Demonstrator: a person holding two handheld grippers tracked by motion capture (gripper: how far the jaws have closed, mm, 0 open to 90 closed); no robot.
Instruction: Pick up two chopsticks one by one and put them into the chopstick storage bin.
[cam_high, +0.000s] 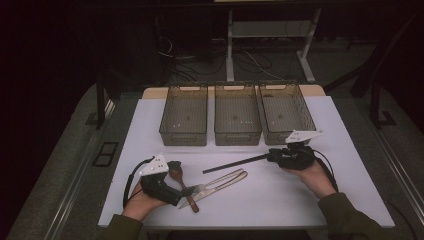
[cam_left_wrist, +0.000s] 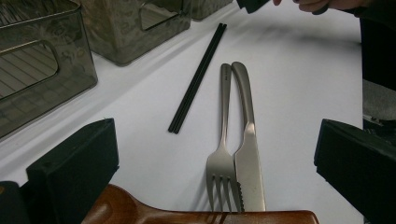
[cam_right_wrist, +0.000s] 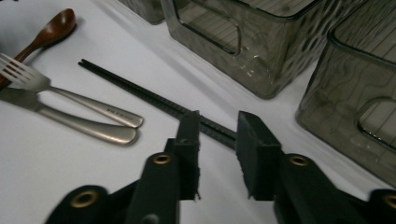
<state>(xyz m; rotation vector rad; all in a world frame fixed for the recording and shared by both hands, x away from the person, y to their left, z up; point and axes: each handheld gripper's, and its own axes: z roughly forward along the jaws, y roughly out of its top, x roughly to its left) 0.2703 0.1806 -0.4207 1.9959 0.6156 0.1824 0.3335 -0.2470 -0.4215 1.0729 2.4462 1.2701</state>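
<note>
Three open-topped bins (cam_high: 237, 120) stand side by side in a row along the far half of the white bench (cam_high: 270, 200), with narrow gaps between them. Black chopsticks (cam_high: 235, 163) lie slanted just in front of the row. A fork (cam_high: 220, 181), knife (cam_high: 222, 186) and wooden spoon (cam_high: 182, 182) crowd the near left. The near middle and right of the bench lie bare, as do both side edges.

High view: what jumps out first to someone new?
Three smoky translucent plastic bins stand in a row at the white table's far side. Nearer lie black chopsticks, a steel fork beside a steel knife, and a brown wooden spoon. The right gripper has its fingers astride the chopsticks' end.
</note>
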